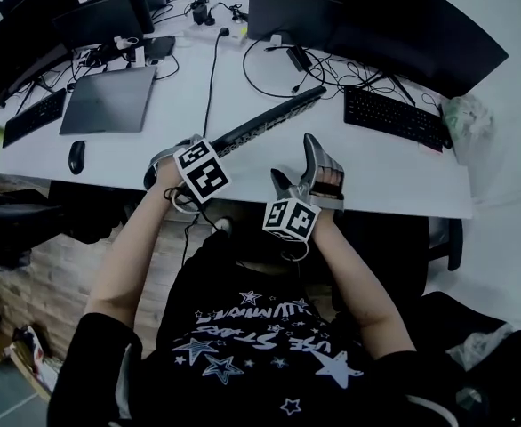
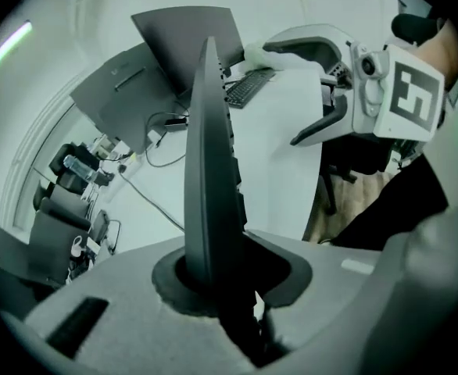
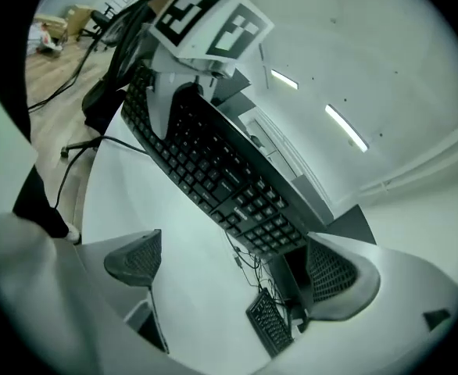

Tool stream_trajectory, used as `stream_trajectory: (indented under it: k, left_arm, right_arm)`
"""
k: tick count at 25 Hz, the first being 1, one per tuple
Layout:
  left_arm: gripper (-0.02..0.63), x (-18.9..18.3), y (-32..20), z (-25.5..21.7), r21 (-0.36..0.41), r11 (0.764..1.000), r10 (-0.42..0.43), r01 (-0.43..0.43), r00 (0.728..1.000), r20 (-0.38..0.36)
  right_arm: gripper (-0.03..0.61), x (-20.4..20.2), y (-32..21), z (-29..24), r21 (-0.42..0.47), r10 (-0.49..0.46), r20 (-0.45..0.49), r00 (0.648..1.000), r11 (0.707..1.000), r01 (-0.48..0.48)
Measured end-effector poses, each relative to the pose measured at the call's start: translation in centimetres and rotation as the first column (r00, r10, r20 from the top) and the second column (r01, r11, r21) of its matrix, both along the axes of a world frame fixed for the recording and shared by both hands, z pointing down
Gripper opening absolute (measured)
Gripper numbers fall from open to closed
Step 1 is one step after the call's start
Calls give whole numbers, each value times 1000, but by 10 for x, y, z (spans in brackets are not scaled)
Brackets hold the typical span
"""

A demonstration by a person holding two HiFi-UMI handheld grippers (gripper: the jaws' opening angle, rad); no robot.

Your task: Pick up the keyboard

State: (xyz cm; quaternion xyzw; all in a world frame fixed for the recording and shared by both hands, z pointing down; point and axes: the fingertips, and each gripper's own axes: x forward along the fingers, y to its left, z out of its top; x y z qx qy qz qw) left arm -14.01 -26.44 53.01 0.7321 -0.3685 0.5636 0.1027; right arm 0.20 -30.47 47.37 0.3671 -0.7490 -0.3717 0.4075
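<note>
While left tool [image 2: 213,280] clamps keyboard [image 2: 209,170] end | right tool [image 3: 237,268] open-jawed, keyboard beside it, untouched.

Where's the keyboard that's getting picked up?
In the head view the keyboard is mid-picture, tilted up above the white desk, its near end pinched in the left tool, beside the right tool.
</note>
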Motion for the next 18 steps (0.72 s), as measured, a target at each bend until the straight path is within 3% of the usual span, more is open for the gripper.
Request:
stream_trajectory:
  k: [4,8,9,11,14,18]
  left_arm:
    - [90,4,29,-13,72,991,-106,110,992,-68]
    - [91,6,62,-24,114,967,-208,227,965,-162]
    - [91,6,70,-27,121,960,-230,254,956,-184]
    - [90,8,87,-33,136,942,-270,305,935,-229]
    - [91,11,110,-42,158,911,-323,381,897,-301]
    - [90,19,143,-52,155,872,-367,464,830,-421]
  right_arm:
    - [577,19,13,-10,-61,62,136,989,997,-54]
    - [566,25,28,-21,-142,95,276,956,988,-57]
    - [533,26,33,-24,-159,102,301,948,986,-56]
    - [372,29,42,-28,-183,115,344,932,982,-54]
    - [188,31,54,-35,-212,133,417,899,976,-46]
    - [9,32,69,-39,-271,164,497,852,962,-27]
